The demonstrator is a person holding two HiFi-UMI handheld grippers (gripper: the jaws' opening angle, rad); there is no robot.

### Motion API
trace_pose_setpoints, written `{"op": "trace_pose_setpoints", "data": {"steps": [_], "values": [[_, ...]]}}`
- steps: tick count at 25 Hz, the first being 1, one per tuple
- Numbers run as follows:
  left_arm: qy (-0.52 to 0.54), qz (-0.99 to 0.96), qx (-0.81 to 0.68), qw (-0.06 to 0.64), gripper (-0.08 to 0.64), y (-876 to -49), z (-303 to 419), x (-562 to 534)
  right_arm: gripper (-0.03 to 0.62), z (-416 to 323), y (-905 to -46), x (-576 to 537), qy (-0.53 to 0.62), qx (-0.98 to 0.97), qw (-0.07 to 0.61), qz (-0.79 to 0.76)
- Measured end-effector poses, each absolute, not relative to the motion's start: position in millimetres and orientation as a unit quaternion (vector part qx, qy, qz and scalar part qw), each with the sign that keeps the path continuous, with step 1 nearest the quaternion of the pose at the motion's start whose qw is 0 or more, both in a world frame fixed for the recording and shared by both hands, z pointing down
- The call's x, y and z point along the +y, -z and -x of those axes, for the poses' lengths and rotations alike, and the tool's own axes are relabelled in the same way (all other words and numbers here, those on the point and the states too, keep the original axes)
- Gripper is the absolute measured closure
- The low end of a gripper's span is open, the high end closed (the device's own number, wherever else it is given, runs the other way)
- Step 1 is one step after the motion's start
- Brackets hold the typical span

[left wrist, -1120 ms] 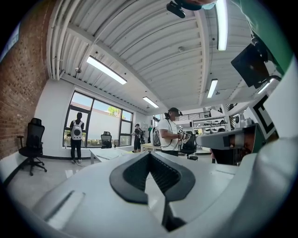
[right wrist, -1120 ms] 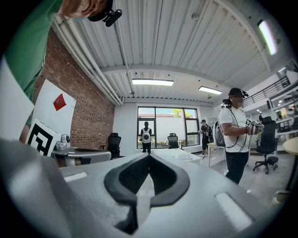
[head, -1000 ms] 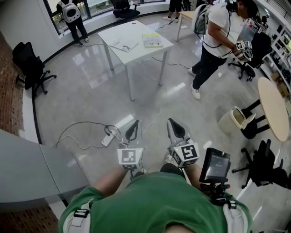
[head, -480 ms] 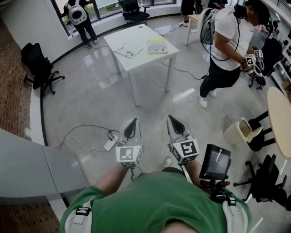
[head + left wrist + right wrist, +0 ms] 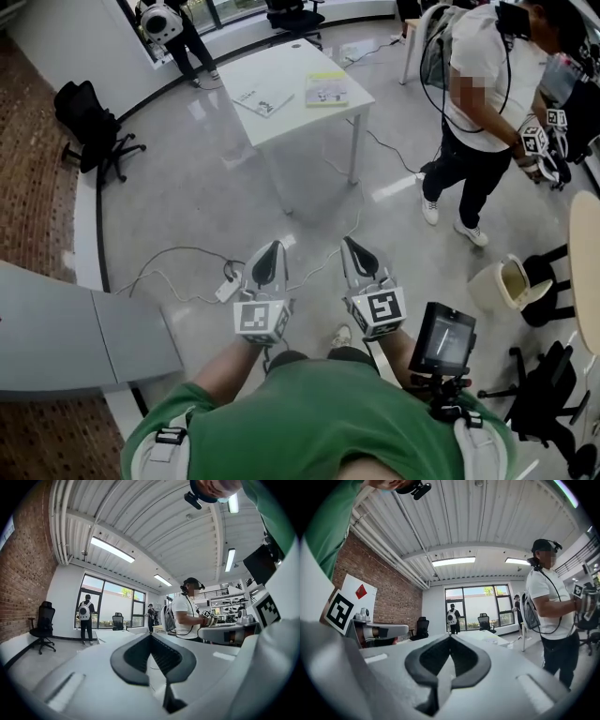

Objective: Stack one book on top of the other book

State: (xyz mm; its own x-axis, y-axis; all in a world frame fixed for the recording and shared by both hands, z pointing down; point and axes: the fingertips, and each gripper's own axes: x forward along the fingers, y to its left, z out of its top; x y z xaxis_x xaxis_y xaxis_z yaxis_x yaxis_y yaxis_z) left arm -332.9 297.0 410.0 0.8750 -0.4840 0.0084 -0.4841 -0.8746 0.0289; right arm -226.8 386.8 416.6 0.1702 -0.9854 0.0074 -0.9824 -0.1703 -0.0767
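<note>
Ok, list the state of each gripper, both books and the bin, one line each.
left gripper: shut, empty, held over the floor.
right gripper: shut, empty, beside the left one.
grey-white book: flat on the white table, nothing stacked on it.
yellow-green book: flat on the same table, apart from the other book.
bin: upright, top open.

No readable text anywhere.
Print on the yellow book (image 5: 326,88) and white book (image 5: 262,100), on the far table (image 5: 281,66), is too small.
</note>
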Motion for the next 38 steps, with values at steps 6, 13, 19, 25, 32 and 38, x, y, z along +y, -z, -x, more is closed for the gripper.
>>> {"op": "trace_pose_setpoints", "data": {"steps": [6,13,19,25,32,38], "values": [[-0.018,-0.965,-0.260,0.001,0.554,-404.7,309.1,298.2,0.589,200.1,-429.9,382.2,0.046,0.645,0.036,0.762],[-0.018,-0.960,-0.280,-0.004,0.553,-403.0,293.3,274.2,0.589,185.1,-413.1,354.5,0.032,0.662,0.037,0.748],[0.009,-0.959,-0.284,0.018,0.554,-404.8,265.1,239.8,0.589,159.1,-412.7,319.1,0.027,0.666,0.004,0.745],[0.034,-0.957,-0.286,0.024,0.554,-403.3,249.5,195.6,0.589,143.7,-408.6,277.6,0.018,0.667,-0.010,0.745],[0.035,-0.957,-0.288,0.030,0.553,-410.8,260.5,143.7,0.589,148.2,-413.7,223.6,0.007,0.657,-0.030,0.753],[0.036,-0.958,-0.282,0.033,0.554,-416.2,247.7,114.6,0.589,132.4,-414.2,190.8,0.013,0.649,-0.033,0.760]]}}
